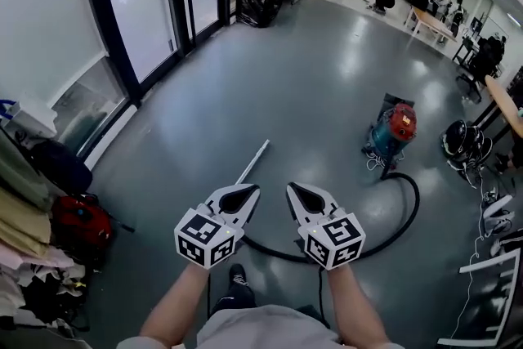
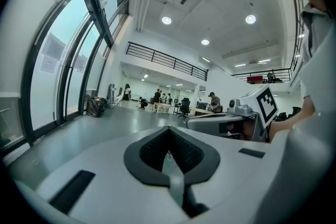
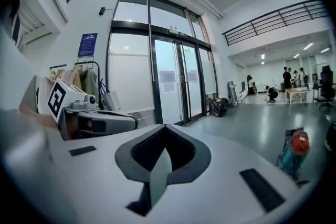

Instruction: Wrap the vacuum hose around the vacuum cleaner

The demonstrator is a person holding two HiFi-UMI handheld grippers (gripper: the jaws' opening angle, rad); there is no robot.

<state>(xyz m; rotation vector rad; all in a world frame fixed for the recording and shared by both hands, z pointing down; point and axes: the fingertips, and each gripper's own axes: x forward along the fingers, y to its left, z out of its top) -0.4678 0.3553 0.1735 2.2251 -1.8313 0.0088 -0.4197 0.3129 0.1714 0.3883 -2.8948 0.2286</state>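
The vacuum cleaner, teal with a red top, stands on the grey floor to my right front; it also shows low at the right edge of the right gripper view. Its black hose loops over the floor from the base toward my feet, and a pale wand lies straight ahead. My left gripper and right gripper are held side by side at waist height, both shut and empty, well short of the vacuum. In the left gripper view the jaws meet; the right gripper's jaws meet too.
Glass doors line the left wall, with a black rubbish bag beyond. Bags and clothes are piled at the left. Chairs, a helmet-like object and tables with people stand at the right and far end.
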